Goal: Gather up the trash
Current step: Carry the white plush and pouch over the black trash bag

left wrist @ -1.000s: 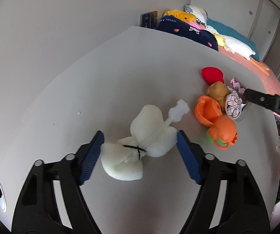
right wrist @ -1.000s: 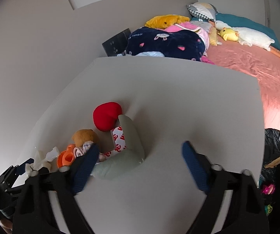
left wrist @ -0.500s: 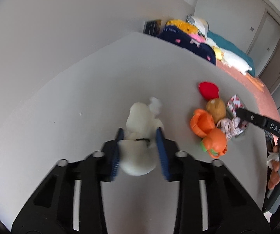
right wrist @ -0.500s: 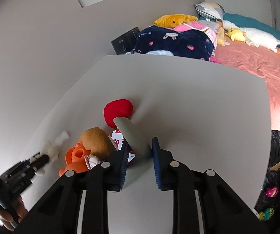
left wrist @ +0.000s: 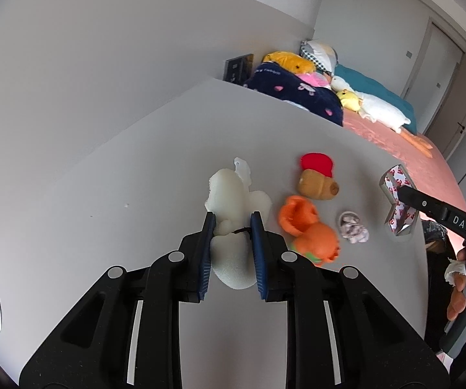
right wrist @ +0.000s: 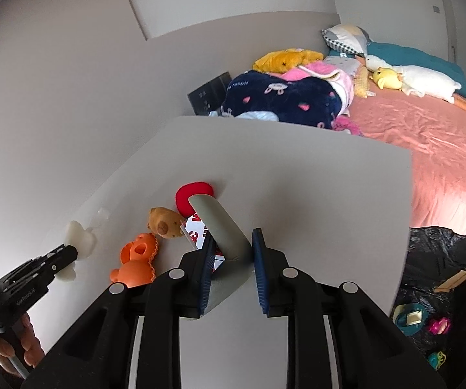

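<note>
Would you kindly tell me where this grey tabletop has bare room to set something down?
The grey tabletop is bare from the red heart-shaped plush to its bed-side edge. It is crowded around the brown plush bear head, orange silicone moulds and crumpled paper ball.

White foam wad (left wrist: pixel 233 201), orange toy (left wrist: pixel 310 230), red cushion (left wrist: pixel 317 163) — grey table (left wrist: pixel 135 194).

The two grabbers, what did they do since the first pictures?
Both closed. The left gripper squeezed the white foam piece and the right gripper clamped the grey folded card with red print; each now looks lifted off the table. The red heart, brown plush, orange toy and crumpled wrapper stayed put.
</note>
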The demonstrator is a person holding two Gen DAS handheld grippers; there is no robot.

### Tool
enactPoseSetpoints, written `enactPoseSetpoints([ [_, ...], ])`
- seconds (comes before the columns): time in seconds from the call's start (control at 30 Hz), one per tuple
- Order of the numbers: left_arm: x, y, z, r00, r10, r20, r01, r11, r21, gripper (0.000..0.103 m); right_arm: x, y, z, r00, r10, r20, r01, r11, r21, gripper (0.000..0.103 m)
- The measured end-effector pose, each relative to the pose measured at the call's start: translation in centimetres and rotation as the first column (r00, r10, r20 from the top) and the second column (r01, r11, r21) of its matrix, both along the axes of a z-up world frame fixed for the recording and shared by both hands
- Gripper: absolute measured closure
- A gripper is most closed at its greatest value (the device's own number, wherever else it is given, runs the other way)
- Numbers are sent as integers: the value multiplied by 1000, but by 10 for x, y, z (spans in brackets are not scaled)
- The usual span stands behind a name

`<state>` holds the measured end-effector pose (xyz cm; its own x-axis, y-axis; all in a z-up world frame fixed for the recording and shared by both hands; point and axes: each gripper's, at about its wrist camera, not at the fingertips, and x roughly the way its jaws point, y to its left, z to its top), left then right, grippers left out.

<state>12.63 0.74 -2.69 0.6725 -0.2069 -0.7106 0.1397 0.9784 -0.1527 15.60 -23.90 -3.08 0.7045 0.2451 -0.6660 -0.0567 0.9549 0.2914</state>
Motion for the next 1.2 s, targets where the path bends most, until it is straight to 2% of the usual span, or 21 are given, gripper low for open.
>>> enactPoseSetpoints([
  [0.57,-35,-60,22,995,-95,28,95,995,-17,81,-52,-46,25,998,-48,48,45,998,47,78],
  [1.2,-68,-161,37,965,-257,59,258,966,-6,81,-120,-119,38,987,-136,86,130,989,64,78],
])
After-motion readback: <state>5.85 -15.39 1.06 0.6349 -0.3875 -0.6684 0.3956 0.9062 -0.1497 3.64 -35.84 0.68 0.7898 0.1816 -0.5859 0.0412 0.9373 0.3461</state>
